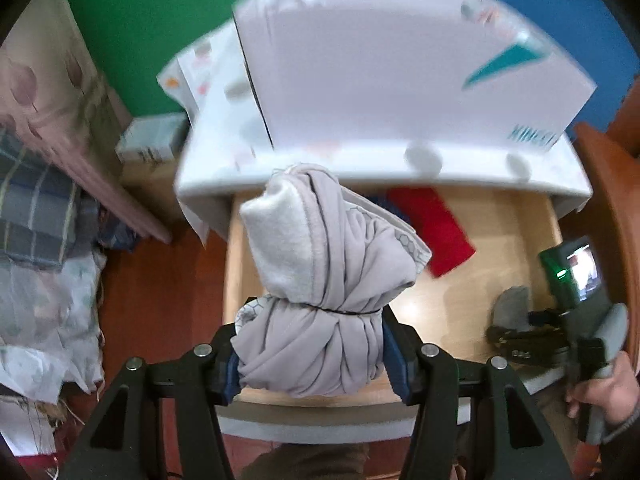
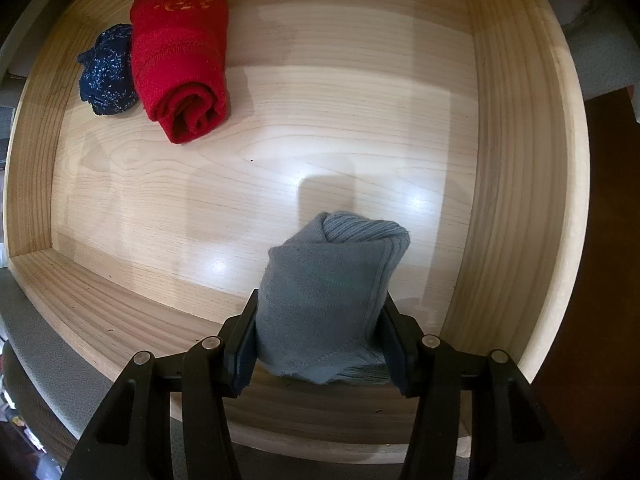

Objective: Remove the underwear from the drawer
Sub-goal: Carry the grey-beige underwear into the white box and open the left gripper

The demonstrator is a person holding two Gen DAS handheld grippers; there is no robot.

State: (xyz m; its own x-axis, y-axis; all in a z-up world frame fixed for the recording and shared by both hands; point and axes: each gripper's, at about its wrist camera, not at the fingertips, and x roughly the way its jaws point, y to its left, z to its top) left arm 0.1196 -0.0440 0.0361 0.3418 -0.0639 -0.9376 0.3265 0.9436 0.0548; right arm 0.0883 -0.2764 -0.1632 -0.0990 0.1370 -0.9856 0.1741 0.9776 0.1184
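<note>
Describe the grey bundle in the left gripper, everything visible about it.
The light grey bundle is soft, jersey-like cloth rolled into a fat roll and cinched near its middle by a thin dark band. A paler, fleecy white patch shows at its upper left, and a hexagon-printed edge peeks out on both sides. The left gripper clamps its lower half between both fingers, holding it above the open wooden drawer.

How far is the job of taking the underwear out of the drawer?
Done: the drawer is open. In hand: the left gripper holds a light grey bundle above it; the right gripper clamps a grey-blue roll inside. Left: a red roll and a dark blue bundle.
</note>
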